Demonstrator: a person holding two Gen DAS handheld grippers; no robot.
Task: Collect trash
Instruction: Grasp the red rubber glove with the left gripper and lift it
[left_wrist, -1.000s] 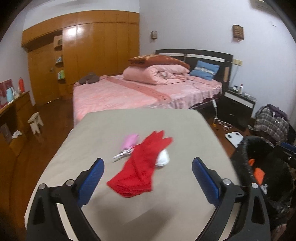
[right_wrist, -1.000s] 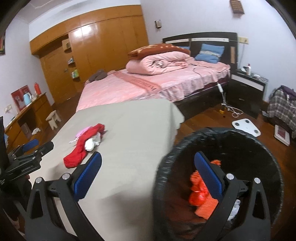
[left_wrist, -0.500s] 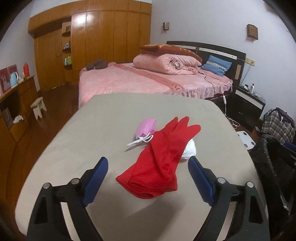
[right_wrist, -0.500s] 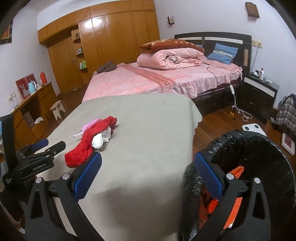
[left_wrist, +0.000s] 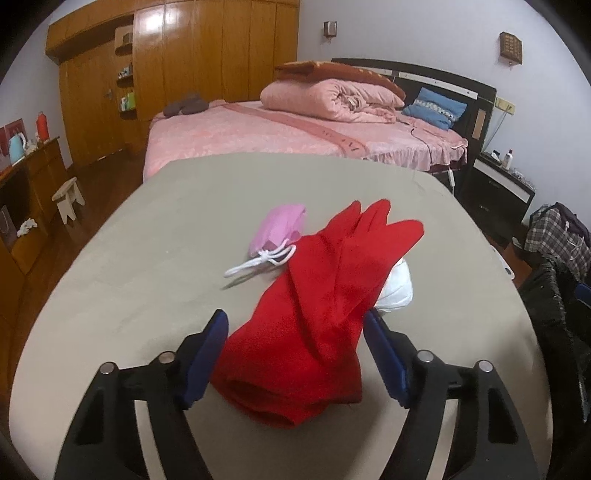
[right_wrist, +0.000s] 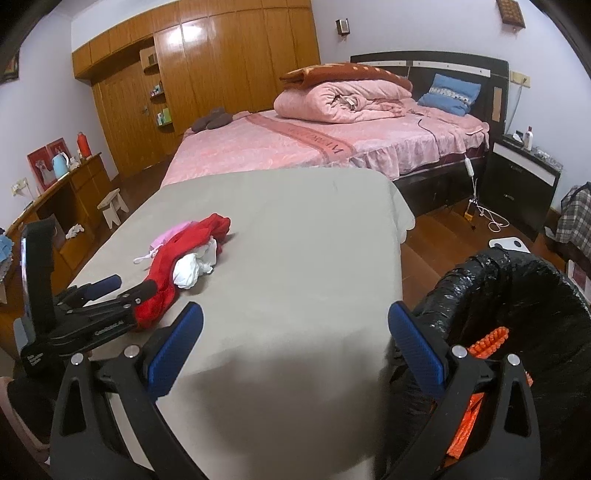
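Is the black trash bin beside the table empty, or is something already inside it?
Not empty. The right wrist view shows orange items inside the black-lined trash bin.

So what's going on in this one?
A person with two handheld grippers is clearing trash off a cloth-covered table. The left gripper is closing around the cuff end of a red glove, not yet gripping. A pink mask and white wad remain. The right gripper hangs open beside the lined bin.

Only blurred letters on the bed runner (right_wrist: 317, 138) and left gripper (right_wrist: 110, 286) (neither legible)
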